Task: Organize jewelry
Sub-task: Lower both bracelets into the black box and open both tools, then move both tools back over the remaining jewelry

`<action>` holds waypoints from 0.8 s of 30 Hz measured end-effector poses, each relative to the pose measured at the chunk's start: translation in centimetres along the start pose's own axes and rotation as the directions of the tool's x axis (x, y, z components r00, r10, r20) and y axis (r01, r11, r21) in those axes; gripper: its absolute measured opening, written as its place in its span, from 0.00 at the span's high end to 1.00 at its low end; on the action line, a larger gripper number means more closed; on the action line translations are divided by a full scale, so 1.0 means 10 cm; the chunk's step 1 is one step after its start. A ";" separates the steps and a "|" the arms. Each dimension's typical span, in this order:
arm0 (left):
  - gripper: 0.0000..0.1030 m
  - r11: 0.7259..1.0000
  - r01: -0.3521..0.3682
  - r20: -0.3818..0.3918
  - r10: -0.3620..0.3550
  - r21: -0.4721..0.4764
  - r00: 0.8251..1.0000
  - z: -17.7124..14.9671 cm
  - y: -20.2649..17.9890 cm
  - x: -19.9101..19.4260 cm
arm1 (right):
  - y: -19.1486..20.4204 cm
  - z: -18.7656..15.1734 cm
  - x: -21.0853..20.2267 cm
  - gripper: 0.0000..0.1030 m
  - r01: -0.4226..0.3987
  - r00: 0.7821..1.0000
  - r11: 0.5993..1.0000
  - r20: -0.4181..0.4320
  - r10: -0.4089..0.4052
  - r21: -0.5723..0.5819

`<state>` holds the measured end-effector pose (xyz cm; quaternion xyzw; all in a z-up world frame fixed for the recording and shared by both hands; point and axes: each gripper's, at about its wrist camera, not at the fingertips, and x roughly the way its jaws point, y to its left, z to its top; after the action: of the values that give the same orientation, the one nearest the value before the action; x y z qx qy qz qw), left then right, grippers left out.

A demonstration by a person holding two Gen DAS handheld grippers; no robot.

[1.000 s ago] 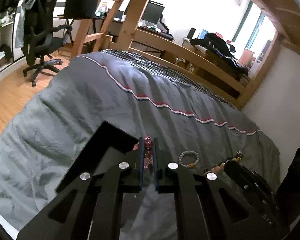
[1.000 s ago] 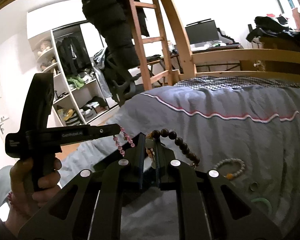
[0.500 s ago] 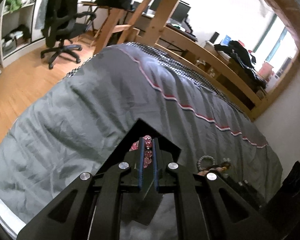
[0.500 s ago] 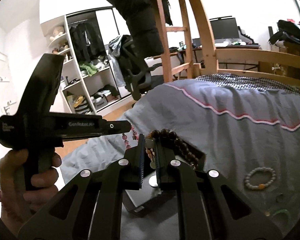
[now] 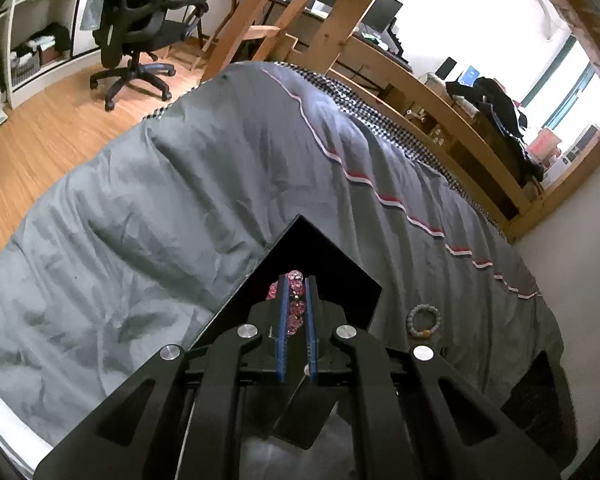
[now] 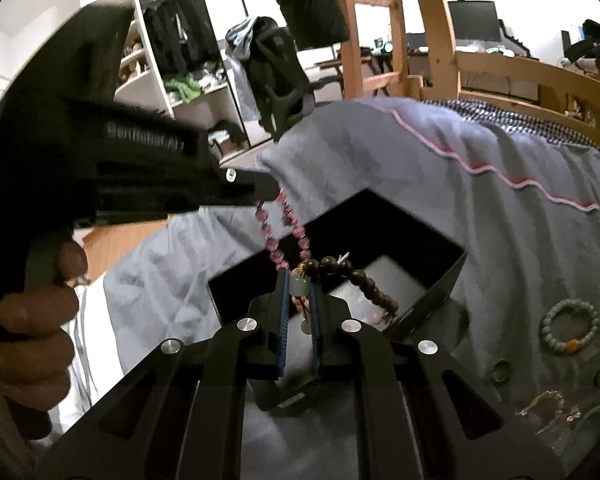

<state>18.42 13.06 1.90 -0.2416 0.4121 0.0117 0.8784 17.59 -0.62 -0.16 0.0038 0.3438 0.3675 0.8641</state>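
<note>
My left gripper is shut on a pink bead bracelet and holds it over an open black box on the grey bedspread. In the right wrist view that left gripper comes in from the left with the pink bracelet hanging from its tip over the box. My right gripper is shut on a dark brown bead bracelet with a pale green charm, just above the box.
A pale green bead bracelet, rings and a gold chain lie on the grey bedspread right of the box. A wooden bed rail, ladder and office chair stand beyond.
Both grippers have moved forward over the black box with their bracelets. The box now lies closer under both, and the left gripper is nearer to the right one.
</note>
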 end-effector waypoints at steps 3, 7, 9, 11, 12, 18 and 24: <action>0.93 1.000 -0.011 0.008 0.011 -0.014 1.000 0.00 0.03 -0.02 | 0.00 -0.02 0.03 0.68 -0.010 0.999 1.000 -0.034 0.010 0.002; 0.92 1.000 -0.011 0.032 0.011 -0.011 0.999 0.00 0.02 -0.07 | 0.02 -0.04 -0.03 0.21 -0.024 1.000 1.000 0.000 0.024 -0.003; 0.80 1.000 -0.026 0.047 0.026 -0.003 0.999 0.01 0.01 -0.09 | 0.02 -0.04 -0.06 0.15 -0.034 0.999 0.999 0.003 0.034 -0.004; 0.38 0.999 -0.048 0.072 0.048 -0.001 0.996 0.00 0.01 -0.12 | 0.01 -0.03 -0.10 0.10 -0.039 0.999 0.999 0.011 0.039 -0.003; 0.32 0.998 -0.056 0.099 0.056 -0.006 0.994 0.00 0.01 -0.16 | 0.00 -0.02 -0.12 0.07 -0.037 0.999 0.999 0.013 0.037 -0.003; 0.12 0.999 -0.034 0.148 0.032 0.008 0.988 0.01 -0.03 -0.24 | -0.21 0.01 -0.34 0.04 0.055 0.997 0.998 0.047 -0.057 0.035; 0.07 0.998 0.025 0.126 -0.032 0.059 0.991 -0.06 -0.20 -0.15 | -0.53 0.06 -0.76 0.04 0.210 0.974 0.977 0.082 -0.213 0.039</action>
<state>17.44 11.30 3.44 -0.2208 0.3520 0.0027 0.9096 17.54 -9.19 3.43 -0.0040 0.3104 0.2677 0.9121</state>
